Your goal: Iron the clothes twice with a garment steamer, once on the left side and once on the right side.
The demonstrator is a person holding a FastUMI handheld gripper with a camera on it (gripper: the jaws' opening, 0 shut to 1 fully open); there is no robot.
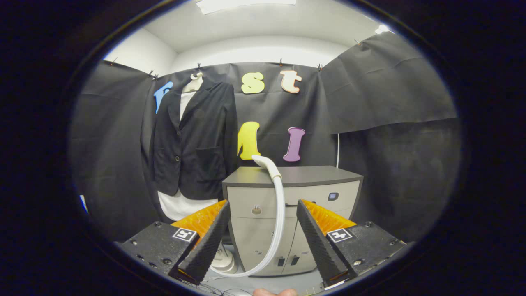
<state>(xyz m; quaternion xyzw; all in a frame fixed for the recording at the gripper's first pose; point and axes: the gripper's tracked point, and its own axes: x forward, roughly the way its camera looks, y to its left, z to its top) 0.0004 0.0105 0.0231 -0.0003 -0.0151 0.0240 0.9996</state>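
Claw (pixel 263 213) is hanging wide open w/ nothing gripped, the white steamer head (pixel 268 164) lying straight ahead beyond its fingers on the grey cabinet surface (pixel 312 174), long axis running far-left to near-right, jacket (pixel 193 139) hanging far left.

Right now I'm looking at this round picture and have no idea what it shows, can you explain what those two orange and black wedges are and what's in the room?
The wedges are the two fingers of a handheld gripper; a person carries it, and the camera rides on it looking forward. The fingers are spread open and hold nothing. Beyond them stands a grey cabinet. The white garment steamer rests on its top, with the hose hanging down its front. Left of the cabinet a black jacket hangs on a mannequin, waiting to be steamed.
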